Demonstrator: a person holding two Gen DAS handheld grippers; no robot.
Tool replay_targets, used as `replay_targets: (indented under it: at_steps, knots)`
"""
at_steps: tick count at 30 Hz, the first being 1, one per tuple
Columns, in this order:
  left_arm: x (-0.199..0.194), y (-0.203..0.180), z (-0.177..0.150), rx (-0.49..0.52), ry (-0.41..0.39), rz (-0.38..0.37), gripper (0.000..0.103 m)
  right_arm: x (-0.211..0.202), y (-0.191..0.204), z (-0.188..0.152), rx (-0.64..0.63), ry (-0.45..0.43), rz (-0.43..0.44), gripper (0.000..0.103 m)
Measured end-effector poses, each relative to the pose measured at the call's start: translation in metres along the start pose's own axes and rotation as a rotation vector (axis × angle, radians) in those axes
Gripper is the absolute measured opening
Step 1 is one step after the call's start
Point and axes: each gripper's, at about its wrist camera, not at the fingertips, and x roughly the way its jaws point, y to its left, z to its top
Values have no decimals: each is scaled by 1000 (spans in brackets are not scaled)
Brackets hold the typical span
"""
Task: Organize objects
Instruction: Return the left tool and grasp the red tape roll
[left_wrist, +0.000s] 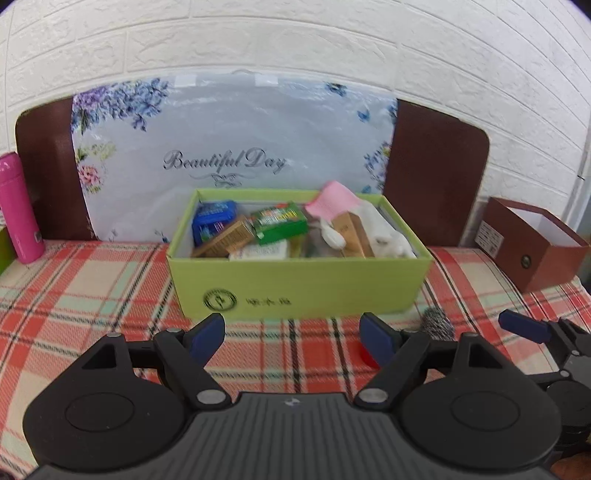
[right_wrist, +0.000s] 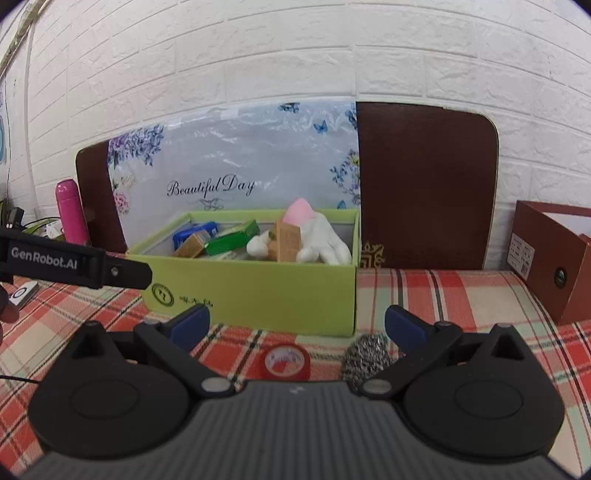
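A light green box (left_wrist: 295, 284) (right_wrist: 258, 291) stands on the plaid cloth, filled with several small packs, among them a green pack (left_wrist: 279, 223), a blue pack (left_wrist: 212, 218), a tan carton (right_wrist: 288, 242), a pink piece and white cloth. In front of it lie a red round lid (right_wrist: 283, 362) and a steel scouring ball (right_wrist: 364, 360) (left_wrist: 437, 323). My left gripper (left_wrist: 293, 338) is open and empty, short of the box's front wall. My right gripper (right_wrist: 297, 326) is open wide, with the red lid and the scouring ball low between its fingers, untouched.
A brown open box (left_wrist: 532, 243) (right_wrist: 554, 258) sits at the right. A pink bottle (left_wrist: 18, 206) (right_wrist: 70, 210) stands at the left by a brown headboard and a flowered "Beautiful Day" bag (left_wrist: 229, 147). White brick wall behind. The left gripper's side (right_wrist: 74, 260) crosses the right wrist view.
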Motion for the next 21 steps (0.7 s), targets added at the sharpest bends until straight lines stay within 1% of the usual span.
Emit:
replay_targets:
  at_steps: [6,14,21]
  knots:
    - [-6,-10,-21,-18,46,-17,83,-20,-10,-27,10,47,-30,103]
    - [-4,-16,-40,-19,93,0,83,-27,-17,-56,45,102,-29,103]
    - [25,-23,-51,-62,109,-59,83,-30,-24,-72,25,117,-77,103]
